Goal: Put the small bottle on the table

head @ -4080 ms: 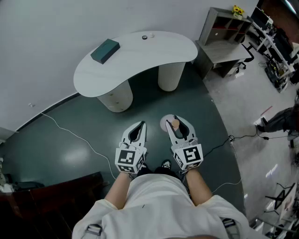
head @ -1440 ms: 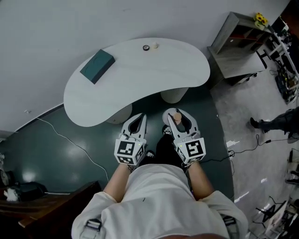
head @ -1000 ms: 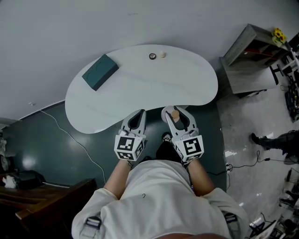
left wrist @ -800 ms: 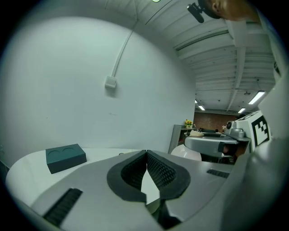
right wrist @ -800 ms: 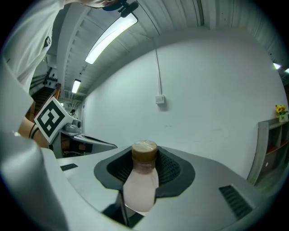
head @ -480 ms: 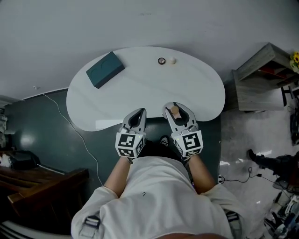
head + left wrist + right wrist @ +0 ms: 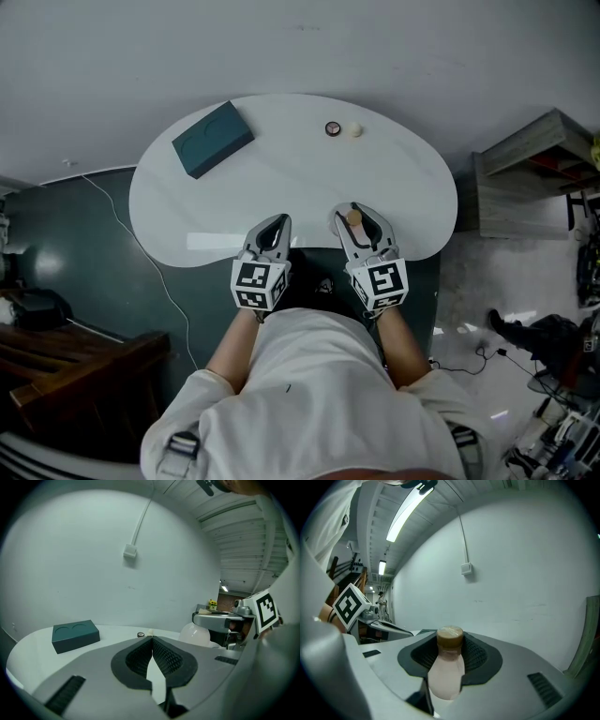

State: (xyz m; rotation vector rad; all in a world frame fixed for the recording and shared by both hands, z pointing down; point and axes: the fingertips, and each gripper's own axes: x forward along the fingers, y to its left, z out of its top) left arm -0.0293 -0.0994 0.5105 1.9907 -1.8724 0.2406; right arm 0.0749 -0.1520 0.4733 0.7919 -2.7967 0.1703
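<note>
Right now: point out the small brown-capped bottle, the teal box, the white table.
small pale brown-capped bottle [image 7: 446, 674], right gripper view, body
dark teal rectangular box [image 7: 213, 139], head view, top face
white kidney-shaped table [image 7: 291, 178], head view, bare top

Left gripper [image 7: 277, 221] jaws pressed together and empty, right gripper [image 7: 354, 208] level beside it, jaws clamped on small bottle [image 7: 446, 667]

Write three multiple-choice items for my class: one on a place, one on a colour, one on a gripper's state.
1. On the table, the teal box lies: A near right; B far left; C centre.
2. The cap of the small bottle is: A brown; B blue; C green.
3. The left gripper is: A wide open; B shut on the bottle; C shut, empty.
B: the head view shows it far left. A: the cap looks brown in the right gripper view. C: its fingers meet on nothing.
</note>
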